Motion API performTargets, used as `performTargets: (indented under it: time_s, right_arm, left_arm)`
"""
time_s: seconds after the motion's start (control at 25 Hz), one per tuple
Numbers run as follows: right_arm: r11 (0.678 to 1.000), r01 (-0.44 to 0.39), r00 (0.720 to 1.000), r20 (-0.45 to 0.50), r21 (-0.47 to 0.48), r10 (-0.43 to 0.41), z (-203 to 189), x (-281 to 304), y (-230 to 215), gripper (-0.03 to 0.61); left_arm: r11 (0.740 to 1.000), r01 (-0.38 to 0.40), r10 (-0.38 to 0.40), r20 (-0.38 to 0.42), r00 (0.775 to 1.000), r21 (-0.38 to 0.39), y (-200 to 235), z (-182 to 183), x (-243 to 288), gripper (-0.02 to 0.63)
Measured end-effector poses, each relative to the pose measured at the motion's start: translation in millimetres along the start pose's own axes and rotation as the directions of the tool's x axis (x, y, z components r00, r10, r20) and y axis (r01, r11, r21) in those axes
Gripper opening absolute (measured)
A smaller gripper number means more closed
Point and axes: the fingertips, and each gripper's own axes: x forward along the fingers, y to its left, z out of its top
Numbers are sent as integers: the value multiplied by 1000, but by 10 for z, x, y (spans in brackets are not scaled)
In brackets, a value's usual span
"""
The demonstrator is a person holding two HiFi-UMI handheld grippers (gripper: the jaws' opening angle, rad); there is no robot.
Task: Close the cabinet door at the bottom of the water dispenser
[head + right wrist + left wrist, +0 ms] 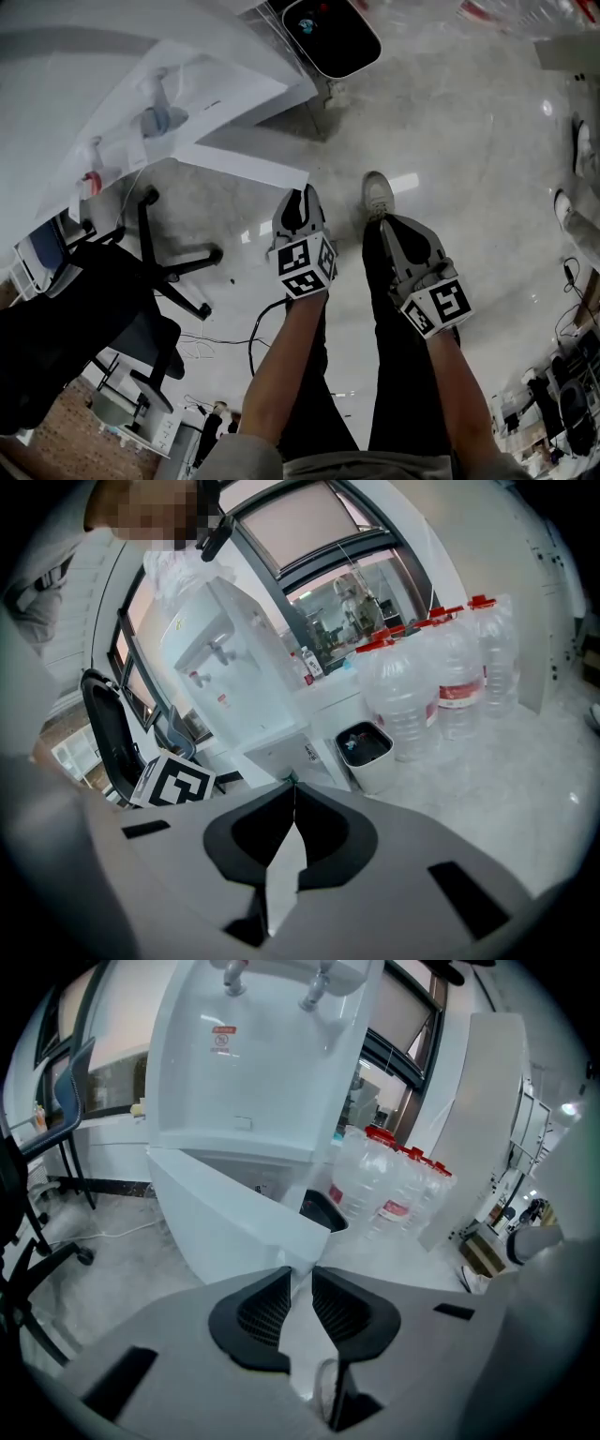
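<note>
The white water dispenser (141, 103) stands at the upper left of the head view. Its bottom cabinet door (253, 164) hangs swung out over the floor. In the left gripper view the door (234, 1222) slants toward me from the dispenser (253, 1054). Its free corner ends right at the tips of my left gripper (300, 1274). These jaws stand a little apart and nothing is pressed between the pads. In the head view the left gripper (302, 195) sits just under the door's edge. My right gripper (386, 223) hangs beside it, apart from the door. Its jaws (293, 785) are shut on nothing.
A black office chair (141, 272) stands left of the door. A waste bin (323, 1211) and several large water bottles (394, 1185) sit right of the dispenser. A cable (258, 328) lies on the floor. My own shoe (378, 192) is near the grippers.
</note>
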Motion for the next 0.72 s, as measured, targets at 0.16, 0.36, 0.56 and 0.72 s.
performTargets:
  time_s: [0.16, 0.36, 0.56, 0.72]
  right_arm:
    - [1000, 5, 1000, 0, 9, -5, 85, -7, -140, 12]
    - [1000, 3, 1000, -2, 9, -3, 218, 24, -293, 12]
    - [1000, 1, 1000, -7, 10, -1, 397, 89, -480, 12]
    - [1000, 2, 1000, -9, 9, -1, 519, 148, -634, 12]
  left_arm:
    - [1000, -25, 25, 5, 1000, -19, -84, 112, 98, 78]
    - [999, -33, 33, 12, 999, -26, -194, 282, 261, 75]
    - [998, -54, 55, 27, 998, -18, -284, 487, 437, 71]
    - [997, -73, 75, 35, 997, -38, -329, 627, 564, 69]
